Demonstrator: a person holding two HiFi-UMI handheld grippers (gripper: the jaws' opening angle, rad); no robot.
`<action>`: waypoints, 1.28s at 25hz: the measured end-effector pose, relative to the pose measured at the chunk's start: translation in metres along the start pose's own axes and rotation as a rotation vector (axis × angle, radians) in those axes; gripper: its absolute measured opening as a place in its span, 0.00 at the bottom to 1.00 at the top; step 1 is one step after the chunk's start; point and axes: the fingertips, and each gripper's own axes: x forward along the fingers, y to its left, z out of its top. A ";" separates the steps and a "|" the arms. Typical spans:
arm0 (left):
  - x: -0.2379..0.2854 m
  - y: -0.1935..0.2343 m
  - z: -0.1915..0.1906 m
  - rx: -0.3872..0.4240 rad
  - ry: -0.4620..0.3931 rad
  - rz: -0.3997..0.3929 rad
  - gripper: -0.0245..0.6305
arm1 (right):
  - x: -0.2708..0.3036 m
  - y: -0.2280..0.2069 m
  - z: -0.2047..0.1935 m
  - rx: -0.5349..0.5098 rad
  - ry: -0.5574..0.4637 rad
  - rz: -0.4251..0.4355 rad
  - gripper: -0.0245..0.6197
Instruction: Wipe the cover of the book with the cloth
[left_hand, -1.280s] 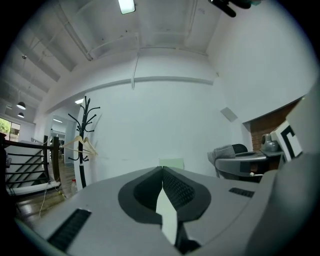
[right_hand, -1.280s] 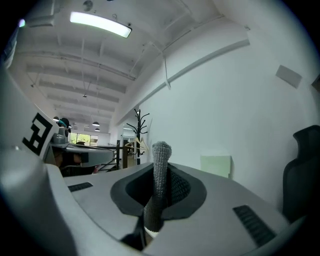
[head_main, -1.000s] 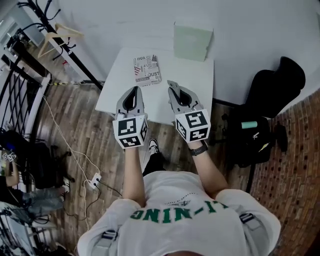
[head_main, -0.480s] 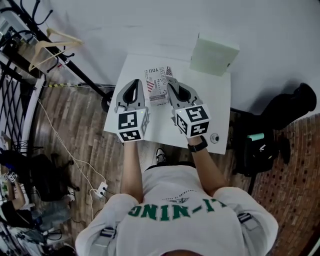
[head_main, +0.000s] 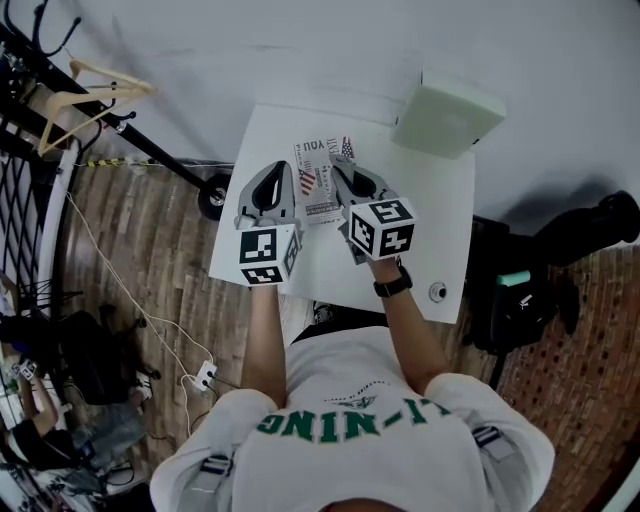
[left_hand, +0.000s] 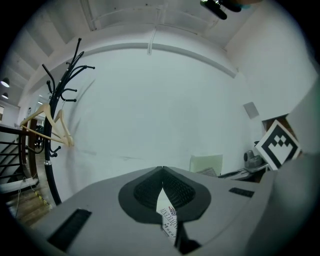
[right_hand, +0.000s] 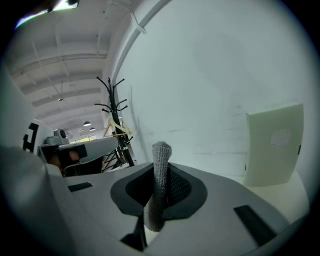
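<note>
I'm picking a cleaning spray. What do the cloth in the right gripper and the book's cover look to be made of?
The cloth looks like grey knitted fabric, perhaps cotton or microfibre. Fine ribbed loops show and the surface is matte. The book seems to have a paper or card cover, flat and densely printed with lettering. Whether it is glossy or laminated cannot be told.

— What sits on the white table (head_main: 440, 230)?
— A pale green block (head_main: 447, 115) at the far right corner by the wall, and a small round thing (head_main: 437, 292) near the front right edge.
— And off to the left?
— A black coat rack (left_hand: 55, 115) with a wooden hanger (head_main: 85, 100), above plank flooring (head_main: 170, 260).
</note>
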 end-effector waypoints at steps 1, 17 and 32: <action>0.008 0.005 -0.004 -0.002 0.013 0.004 0.06 | 0.013 -0.006 -0.005 0.020 0.028 0.002 0.10; 0.113 0.075 -0.096 -0.091 0.194 0.064 0.06 | 0.229 -0.075 -0.116 0.247 0.472 0.081 0.10; 0.150 0.074 -0.146 -0.117 0.280 0.061 0.06 | 0.281 -0.112 -0.170 0.179 0.621 0.036 0.09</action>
